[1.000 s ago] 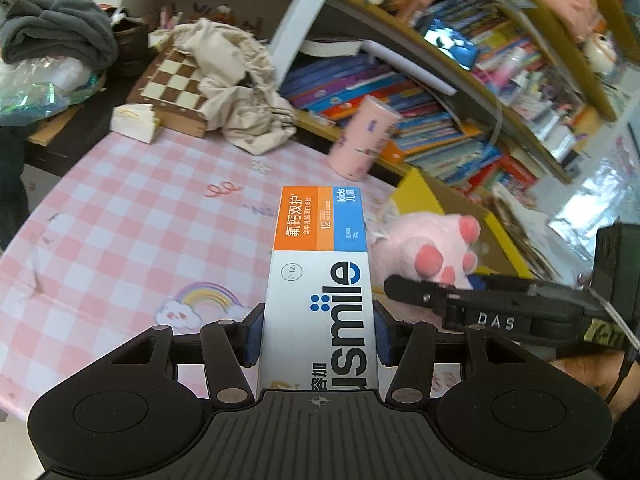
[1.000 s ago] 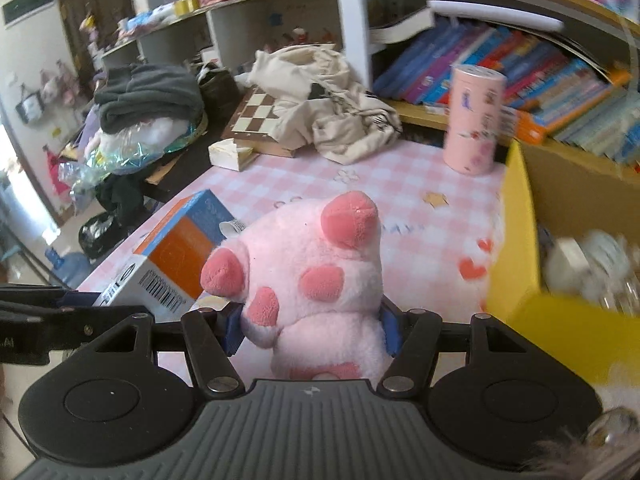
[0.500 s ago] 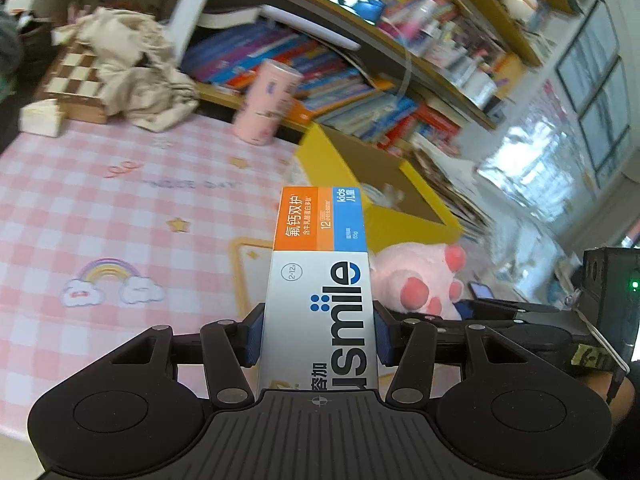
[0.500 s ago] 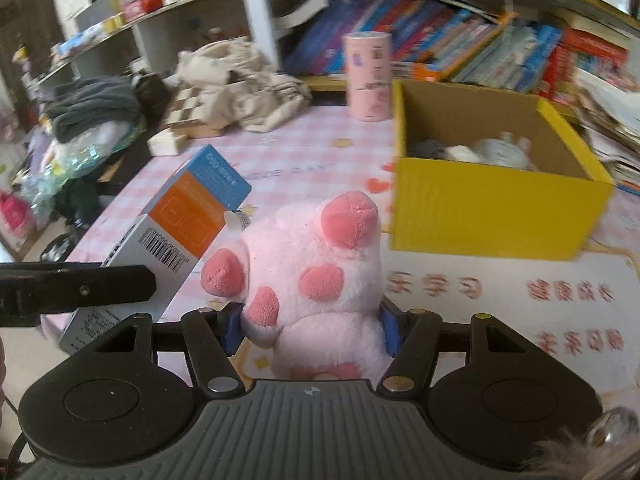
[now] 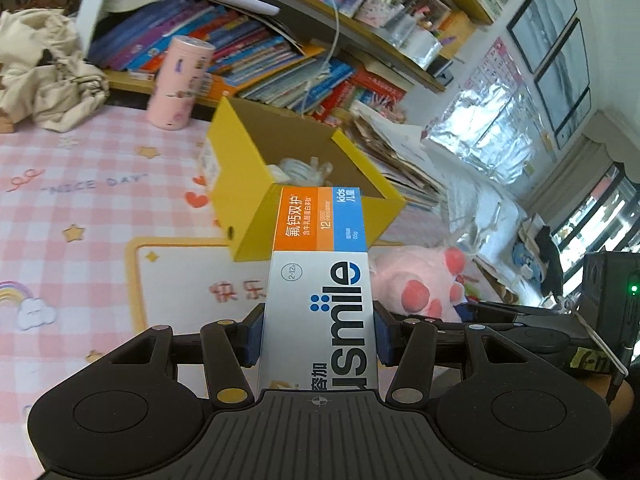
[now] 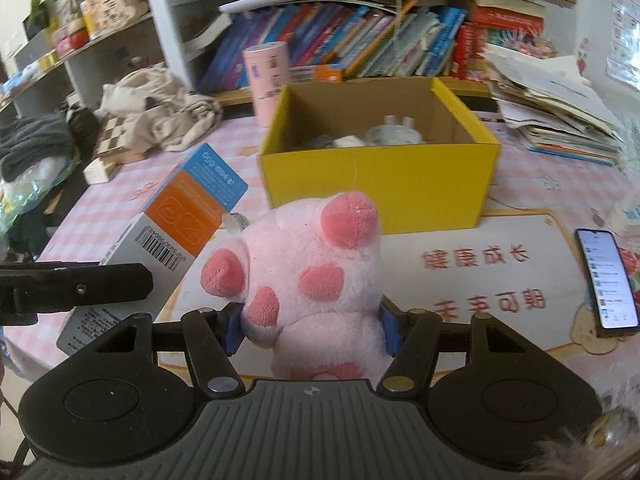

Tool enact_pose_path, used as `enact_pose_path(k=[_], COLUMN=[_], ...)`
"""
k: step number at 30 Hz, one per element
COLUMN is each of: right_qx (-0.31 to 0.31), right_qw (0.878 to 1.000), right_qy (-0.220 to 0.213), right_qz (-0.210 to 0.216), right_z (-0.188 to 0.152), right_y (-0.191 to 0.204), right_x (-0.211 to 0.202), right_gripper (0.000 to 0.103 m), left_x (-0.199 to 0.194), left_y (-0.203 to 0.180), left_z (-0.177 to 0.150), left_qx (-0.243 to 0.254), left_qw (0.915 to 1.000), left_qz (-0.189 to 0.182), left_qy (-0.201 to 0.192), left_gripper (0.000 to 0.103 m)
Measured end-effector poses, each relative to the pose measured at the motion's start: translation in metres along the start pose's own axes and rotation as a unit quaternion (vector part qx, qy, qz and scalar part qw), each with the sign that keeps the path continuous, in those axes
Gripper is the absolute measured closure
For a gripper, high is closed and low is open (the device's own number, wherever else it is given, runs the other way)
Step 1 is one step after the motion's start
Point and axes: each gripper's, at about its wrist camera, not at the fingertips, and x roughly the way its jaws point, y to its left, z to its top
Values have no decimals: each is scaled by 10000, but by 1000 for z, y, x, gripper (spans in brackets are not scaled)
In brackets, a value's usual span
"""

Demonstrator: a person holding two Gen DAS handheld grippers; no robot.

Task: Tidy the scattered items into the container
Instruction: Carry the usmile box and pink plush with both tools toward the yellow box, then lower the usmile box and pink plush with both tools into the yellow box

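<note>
My left gripper (image 5: 318, 334) is shut on a white, orange and blue toothpaste box (image 5: 320, 280), held in the air just short of the yellow cardboard box (image 5: 244, 184). My right gripper (image 6: 312, 326) is shut on a pink plush paw (image 6: 308, 280), held above the table in front of the same yellow box (image 6: 376, 176), which holds a few pale items. The toothpaste box (image 6: 176, 228) shows at the left of the right wrist view, and the plush paw (image 5: 416, 284) at the right of the left wrist view.
A pink cylinder (image 6: 268, 76) stands behind the yellow box. A phone (image 6: 606, 280) lies on the mat at the right. A beige cloth (image 6: 160, 108) and a chessboard (image 6: 116, 140) sit at the back left. Bookshelves (image 6: 360, 48) and stacked papers (image 6: 560, 112) line the back.
Both grippers have swung to the right with their loads and now face the yellow box, which has come closer in both views. Both grips are unchanged.
</note>
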Motion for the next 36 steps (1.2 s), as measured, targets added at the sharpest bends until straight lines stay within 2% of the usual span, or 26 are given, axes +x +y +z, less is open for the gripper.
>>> enact_pose_path(k=[12, 23, 30, 36], right_qx=[-157, -533, -779, -1021], right_qw=[9987, 9927, 9897, 9904], right_qy=[-367, -697, -839, -471], right_qz=[302, 828, 856, 809], right_z=[46, 108, 160, 177], right_y=[-71, -118, -132, -130], right_x=[3, 30, 78, 129], right_gripper=[43, 42, 42, 42], left_x=[50, 100, 140, 178], left_y=[-49, -79, -73, -51], left_z=[36, 88, 129, 143], left_qx=[36, 177, 302, 308], left_qw=[9996, 9961, 9909, 9850], left_qz=[200, 671, 1139, 1645], left_qy=[-205, -546, -659, -413], left_gripper=[52, 52, 52, 52])
